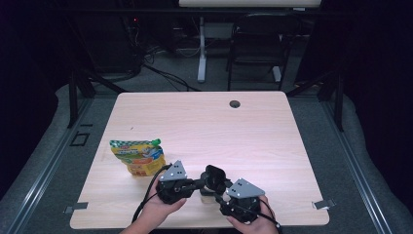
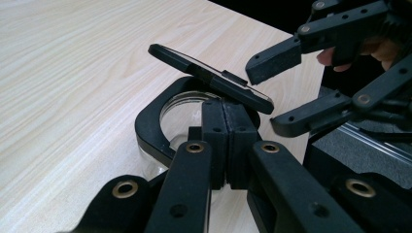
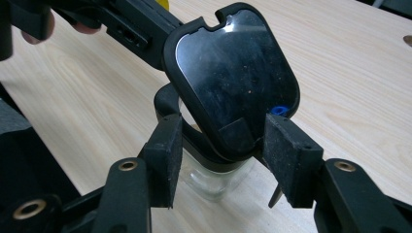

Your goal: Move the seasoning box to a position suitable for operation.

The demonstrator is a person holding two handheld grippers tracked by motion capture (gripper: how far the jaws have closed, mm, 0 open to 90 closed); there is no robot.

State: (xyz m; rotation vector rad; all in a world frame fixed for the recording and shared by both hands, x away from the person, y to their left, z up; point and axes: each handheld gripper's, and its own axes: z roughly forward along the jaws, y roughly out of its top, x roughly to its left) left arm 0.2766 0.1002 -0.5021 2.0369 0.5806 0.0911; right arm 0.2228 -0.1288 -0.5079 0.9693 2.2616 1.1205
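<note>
Glass jar [image 3: 214,179] with a black collar stands on the table [image 1: 253,131] near the front edge. I cannot tell what is inside. Its black lid [image 3: 233,77] is tipped up. The left gripper [image 2: 224,145] is shut tight on the collar. The right gripper [image 3: 221,160] is open wide, one jaw each side of the lid. A bright snack pouch [image 1: 138,156] lies off to the left.

Clear jar [image 3: 214,179] with black lid [image 3: 233,77], colourful pouch [image 1: 138,157], pale wood-grain table [image 1: 204,126]

Far tabletop [image 1: 204,122] lies free (pouch [image 1: 138,156] blocks left).
</note>
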